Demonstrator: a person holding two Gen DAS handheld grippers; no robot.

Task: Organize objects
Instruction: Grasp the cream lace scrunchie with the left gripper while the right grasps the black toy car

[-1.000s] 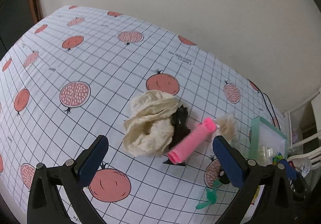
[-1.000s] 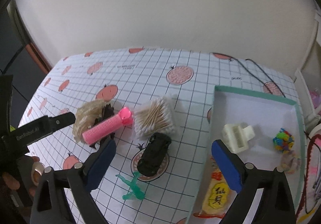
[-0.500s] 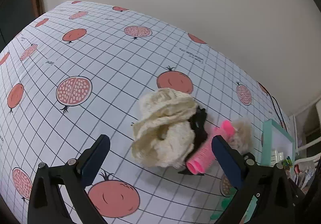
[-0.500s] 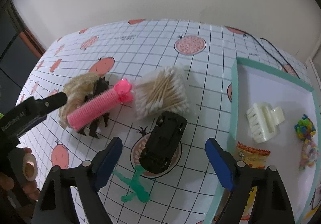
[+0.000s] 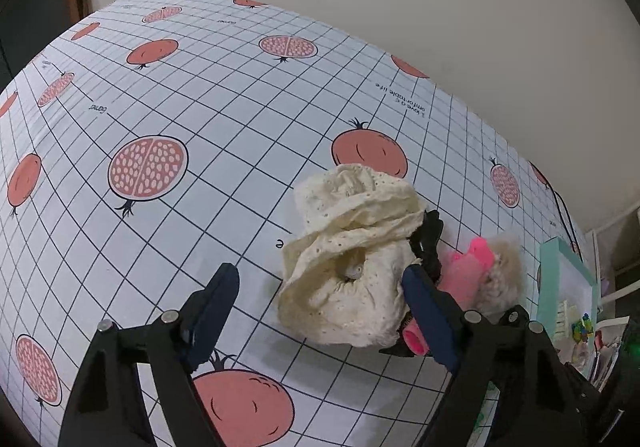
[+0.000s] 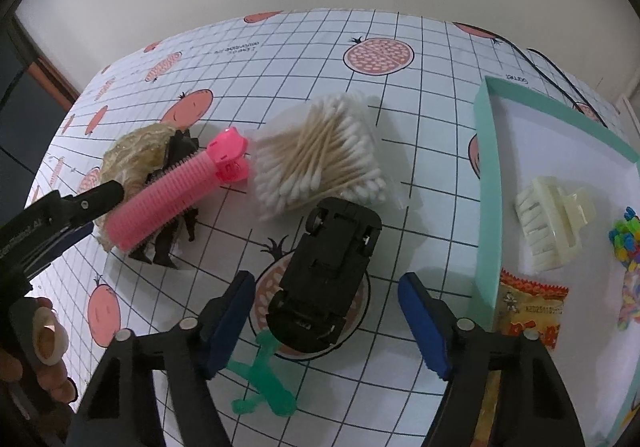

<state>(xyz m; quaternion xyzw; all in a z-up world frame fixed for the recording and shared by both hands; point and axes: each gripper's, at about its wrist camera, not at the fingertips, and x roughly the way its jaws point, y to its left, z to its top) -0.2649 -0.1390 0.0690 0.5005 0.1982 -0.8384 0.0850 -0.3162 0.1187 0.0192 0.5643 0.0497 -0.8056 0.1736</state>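
Note:
My left gripper [image 5: 320, 307] is open, its jaws on either side of a cream lace scrunchie [image 5: 352, 263] on the table. A black claw clip [image 5: 428, 243] and a pink hair roller [image 5: 452, 299] lie against the scrunchie's right side. My right gripper [image 6: 326, 319] is open, its jaws straddling an upside-down black toy car [image 6: 328, 275]. In the right wrist view I also see the scrunchie [image 6: 132, 159], the roller [image 6: 180, 191], a bag of cotton swabs [image 6: 320, 159], a green plastic figure [image 6: 264, 387] and the left gripper's finger [image 6: 76, 203].
A teal-rimmed tray [image 6: 486, 183] at the right holds a cream claw clip [image 6: 552, 223], a snack packet [image 6: 528, 307] and colourful beads [image 6: 624, 239]. The tray [image 5: 548, 279] also shows in the left wrist view. A black cable [image 6: 560, 75] runs along the far table edge.
Both grippers have moved down and forward: the left one closer to the scrunchie, the right one closer over the toy car. Both stay open.

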